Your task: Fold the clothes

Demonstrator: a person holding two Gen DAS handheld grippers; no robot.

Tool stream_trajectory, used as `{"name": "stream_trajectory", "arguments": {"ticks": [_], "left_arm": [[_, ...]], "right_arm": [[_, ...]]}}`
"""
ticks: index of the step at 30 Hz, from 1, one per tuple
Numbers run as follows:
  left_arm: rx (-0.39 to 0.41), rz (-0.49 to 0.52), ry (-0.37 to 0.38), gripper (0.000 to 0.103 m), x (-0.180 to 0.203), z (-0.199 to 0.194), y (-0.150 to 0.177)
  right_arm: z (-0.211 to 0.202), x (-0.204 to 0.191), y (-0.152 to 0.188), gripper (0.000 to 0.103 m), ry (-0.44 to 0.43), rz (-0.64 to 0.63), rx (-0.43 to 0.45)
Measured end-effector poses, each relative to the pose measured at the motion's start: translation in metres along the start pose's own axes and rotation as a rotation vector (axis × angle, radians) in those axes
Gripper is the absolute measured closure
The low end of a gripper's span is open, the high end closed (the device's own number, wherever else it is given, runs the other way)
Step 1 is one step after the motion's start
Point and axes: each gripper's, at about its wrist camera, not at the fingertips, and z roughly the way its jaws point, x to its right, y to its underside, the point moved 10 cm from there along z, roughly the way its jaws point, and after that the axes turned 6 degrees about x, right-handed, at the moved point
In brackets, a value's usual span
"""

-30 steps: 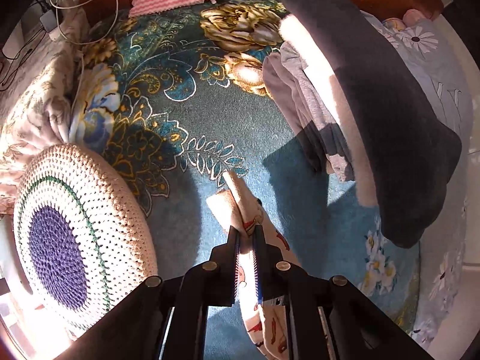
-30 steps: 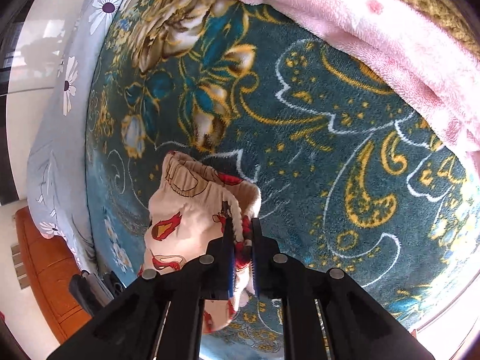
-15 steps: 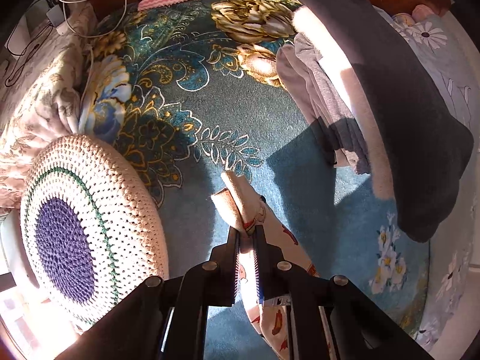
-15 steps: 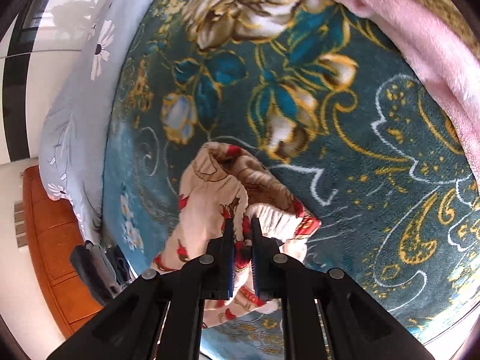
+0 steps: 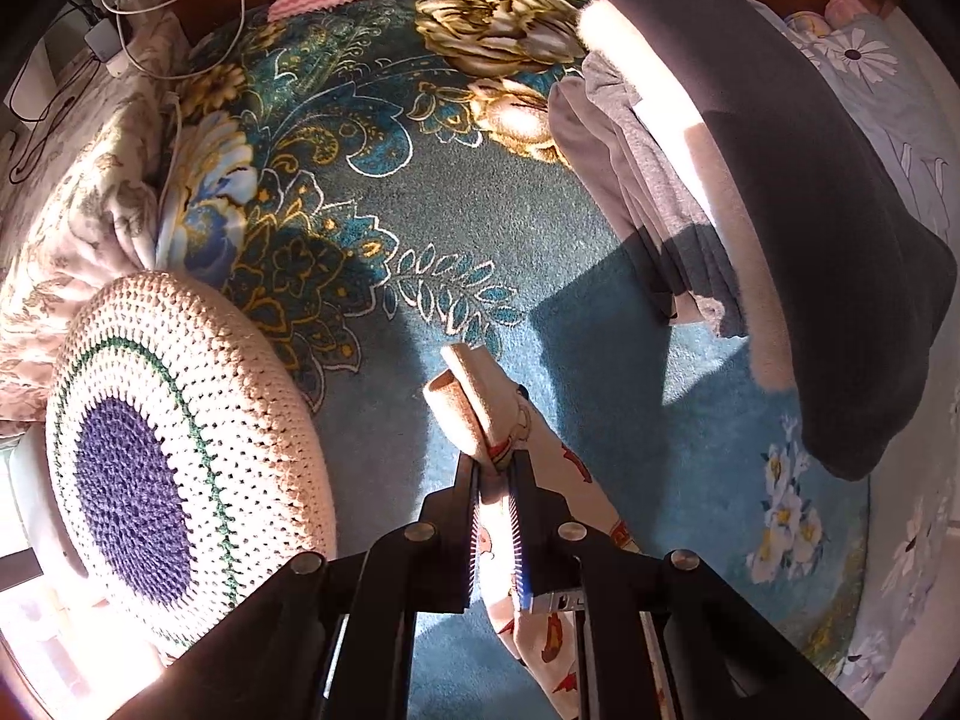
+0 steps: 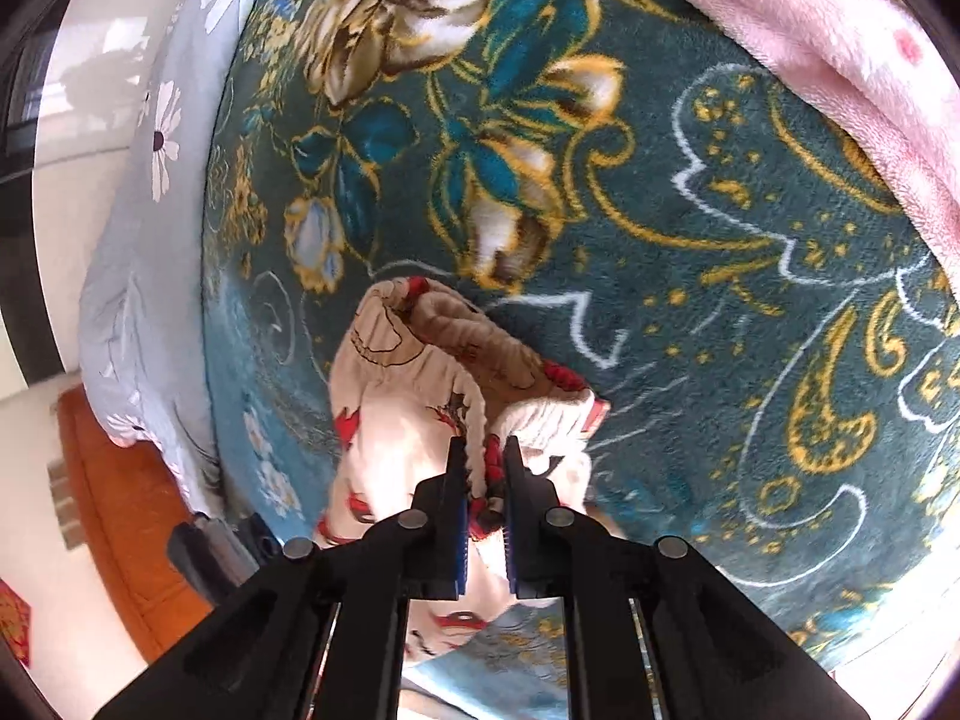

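we are holding the shorts, cream with red prints, up above the teal floral blanket; our left gripper is pinching one edge of them, jaws clamped on the cloth, with the rest trailing down past the fingers; our right gripper is clamping the gathered waistband, jaws closed on it, and the shorts are bunching open just ahead of it; a crocheted cushion is lying to the left on the blanket; a grey blanket and folded grey clothes are sitting to the right; a pink blanket is edging the right wrist view.
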Motion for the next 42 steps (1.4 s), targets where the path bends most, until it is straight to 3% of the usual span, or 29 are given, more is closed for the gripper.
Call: {"name": "stream_trajectory", "arguments": {"ticks": [3, 6, 7, 8, 12, 15, 20, 23, 27, 32, 39, 40, 41, 42], "left_arm": [[-0.003, 0.002, 0.010, 0.091, 0.003, 0.000, 0.000], [-0.006, 0.009, 0.017, 0.091, 0.006, 0.000, -0.001], [-0.009, 0.009, 0.016, 0.091, 0.005, 0.001, 0.000], [-0.013, 0.007, 0.014, 0.091, 0.005, 0.002, 0.000], [-0.030, -0.002, 0.009, 0.091, 0.002, 0.007, 0.003], [-0.043, -0.005, 0.007, 0.091, 0.000, 0.010, 0.005], [-0.036, -0.032, 0.004, 0.091, -0.002, 0.009, 0.001], [-0.038, -0.058, 0.007, 0.091, -0.002, 0.011, 0.000], [-0.045, -0.042, 0.002, 0.091, 0.001, 0.011, 0.002], [-0.050, -0.039, -0.010, 0.091, -0.003, 0.014, 0.003], [-0.064, -0.039, -0.019, 0.091, -0.003, 0.017, 0.011], [-0.064, -0.037, -0.019, 0.091, -0.003, 0.017, 0.011], [-0.063, -0.036, -0.019, 0.091, -0.003, 0.017, 0.012], [-0.063, -0.035, -0.019, 0.091, -0.002, 0.017, 0.012]], "right_arm": [[-0.023, -0.067, -0.004, 0.094, -0.147, -0.080, -0.006], [-0.064, -0.133, 0.000, 0.094, -0.352, -0.269, 0.073], [-0.066, -0.137, 0.000, 0.094, -0.371, -0.307, 0.109], [-0.060, -0.127, 0.000, 0.094, -0.327, -0.325, 0.123], [0.000, -0.041, 0.008, 0.094, -0.021, -0.239, 0.009], [0.009, -0.018, 0.011, 0.094, 0.016, -0.216, 0.020], [0.002, -0.008, 0.011, 0.094, 0.112, -0.309, 0.050], [0.008, 0.003, 0.012, 0.089, 0.130, -0.288, 0.043], [0.019, 0.015, 0.014, 0.069, 0.178, -0.264, 0.037], [0.015, 0.034, 0.021, 0.063, 0.185, -0.209, 0.043], [0.029, 0.044, 0.027, 0.062, 0.084, -0.063, 0.082], [0.031, 0.043, 0.026, 0.062, 0.070, -0.040, 0.098], [0.033, 0.042, 0.027, 0.072, 0.061, -0.011, 0.108], [0.036, 0.042, 0.028, 0.094, 0.051, 0.019, 0.111]]}}
